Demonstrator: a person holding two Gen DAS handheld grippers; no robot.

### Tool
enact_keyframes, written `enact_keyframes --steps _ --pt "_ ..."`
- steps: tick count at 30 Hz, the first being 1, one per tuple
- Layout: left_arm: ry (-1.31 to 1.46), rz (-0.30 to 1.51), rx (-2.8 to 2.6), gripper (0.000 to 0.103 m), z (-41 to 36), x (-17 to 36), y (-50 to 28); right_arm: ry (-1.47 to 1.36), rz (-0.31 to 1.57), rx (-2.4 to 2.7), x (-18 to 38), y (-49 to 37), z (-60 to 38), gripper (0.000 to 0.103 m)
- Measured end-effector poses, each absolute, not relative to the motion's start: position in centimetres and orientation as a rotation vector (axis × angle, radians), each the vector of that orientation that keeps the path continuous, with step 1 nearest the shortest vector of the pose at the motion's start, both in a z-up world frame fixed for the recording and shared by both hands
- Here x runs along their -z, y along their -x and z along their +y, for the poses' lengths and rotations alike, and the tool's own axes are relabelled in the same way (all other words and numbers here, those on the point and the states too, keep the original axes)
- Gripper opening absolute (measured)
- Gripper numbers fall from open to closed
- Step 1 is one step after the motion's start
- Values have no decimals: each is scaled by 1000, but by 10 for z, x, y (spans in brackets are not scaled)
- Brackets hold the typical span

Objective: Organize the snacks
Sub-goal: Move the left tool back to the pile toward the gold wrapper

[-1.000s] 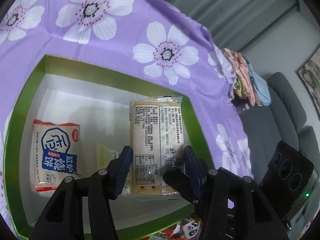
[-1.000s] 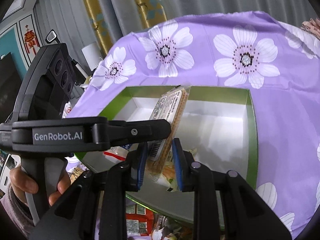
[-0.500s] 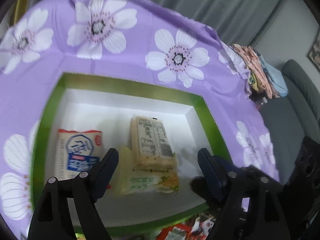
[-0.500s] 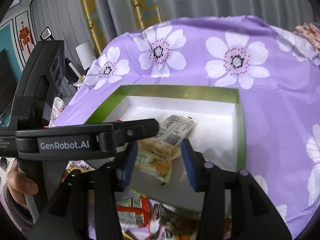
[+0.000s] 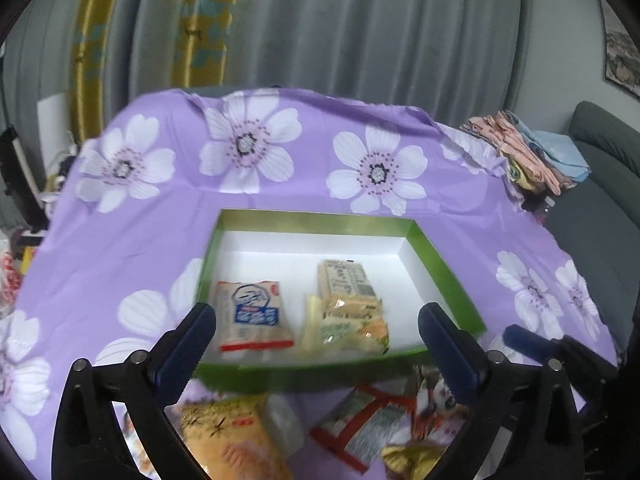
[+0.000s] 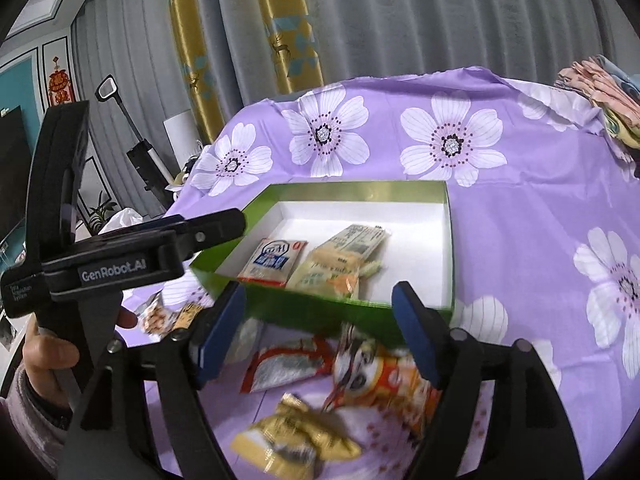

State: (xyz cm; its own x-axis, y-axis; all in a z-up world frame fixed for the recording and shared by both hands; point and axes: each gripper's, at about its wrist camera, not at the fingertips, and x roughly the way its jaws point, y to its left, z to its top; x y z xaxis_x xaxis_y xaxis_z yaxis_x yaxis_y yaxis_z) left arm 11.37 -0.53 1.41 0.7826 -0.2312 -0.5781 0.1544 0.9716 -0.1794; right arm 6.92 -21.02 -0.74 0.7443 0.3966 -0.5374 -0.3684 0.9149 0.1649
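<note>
A green box (image 5: 316, 219) with a white inside sits on the purple flowered cloth; it also shows in the right wrist view (image 6: 352, 194). In it lie a white-and-blue packet (image 5: 252, 314), a tan cracker pack (image 5: 346, 284) and a pale green packet (image 5: 348, 334) under it. My left gripper (image 5: 316, 344) is open and empty, held back above the box's near edge. My right gripper (image 6: 318, 330) is open and empty above loose snacks in front of the box. The left gripper's body (image 6: 120, 256) shows at left in the right wrist view.
Loose snacks lie in front of the box: a red-edged packet (image 6: 288, 364), an orange panda bag (image 6: 380, 376), a gold wrapper (image 6: 296, 440), an orange bag (image 5: 228, 440). Folded cloths (image 5: 528, 156) sit at the far right edge. A grey sofa (image 5: 600, 208) stands beyond.
Both grippers opened, let go of the cracker pack and pulled back and up. The pack now lies in the box on the pale green packet.
</note>
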Motion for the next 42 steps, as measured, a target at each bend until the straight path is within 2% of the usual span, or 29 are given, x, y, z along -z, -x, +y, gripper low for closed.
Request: enact_keyframes --steps 2,4,12,27,42 --pt "108 621 178 101 -5 -14 -101 -61 595 -408 8 -58 -213 88" --pt "96 620 170 101 -6 -13 -90 -70 605 -406 11 -50 -216 91" --pt "98 606 146 101 -4 -1 -55 -102 660 -373 25 -28 -224 91" --pt "154 660 150 101 10 10 -51 -65 698 -385 31 -18 -214 91" --pt "269 836 443 101 1 40 -60 -22 815 -423 64 -5 -212 91"
